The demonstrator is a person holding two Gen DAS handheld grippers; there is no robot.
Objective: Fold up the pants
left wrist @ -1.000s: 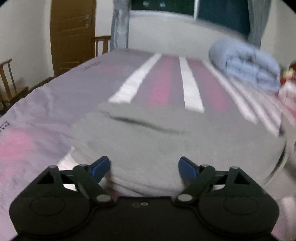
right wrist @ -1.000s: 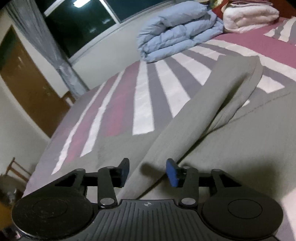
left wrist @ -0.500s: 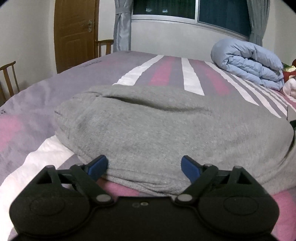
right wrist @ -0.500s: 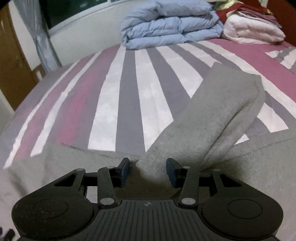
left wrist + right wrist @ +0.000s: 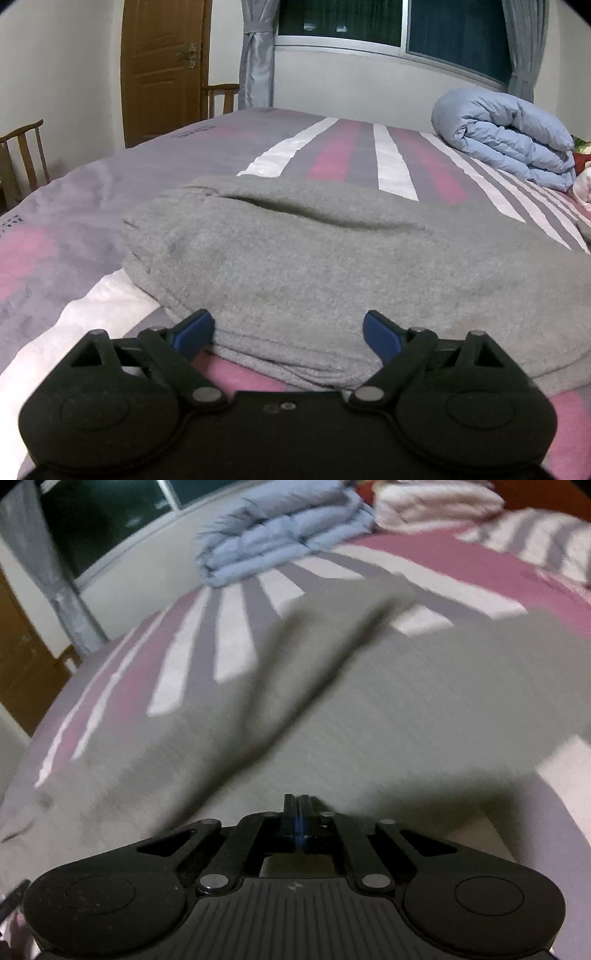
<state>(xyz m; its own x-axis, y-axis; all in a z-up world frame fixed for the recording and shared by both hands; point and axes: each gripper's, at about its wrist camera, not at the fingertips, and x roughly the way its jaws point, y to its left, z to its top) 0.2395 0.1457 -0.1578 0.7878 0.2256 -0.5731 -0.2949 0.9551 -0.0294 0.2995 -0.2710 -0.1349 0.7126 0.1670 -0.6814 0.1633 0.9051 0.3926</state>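
The pants (image 5: 332, 266) lie on the bed (image 5: 74, 229), a grey fleece pair resting on the striped cover. In the left wrist view the near edge shows stacked layers, so at least one fold appears to be in place. A long crease or opening runs across the upper surface near the far edge.

Left gripper (image 5: 288, 328): fingers spread wide, empty. The blue pads (image 5: 194, 328) sit just at the near folded edge of the pants, one to either side of a section of it. No cloth lies between them.

Right gripper (image 5: 299, 812): fingers pressed together. The view is motion-blurred. Grey cloth lies directly ahead of and below the tips, but whether any is pinched between them cannot be told. One leg (image 5: 325, 635) runs forward from this gripper as a raised ridge over the rest of the fabric, angled toward a folded blue duvet (image 5: 280, 535) at the far side of the bed.

Progress, as a judgement: partway. The body of the garment is doubled over. The leg section seen from the right wrist is not yet laid flat or aligned. Remaining work is likely to settle that leg, then fold again to a compact stack.
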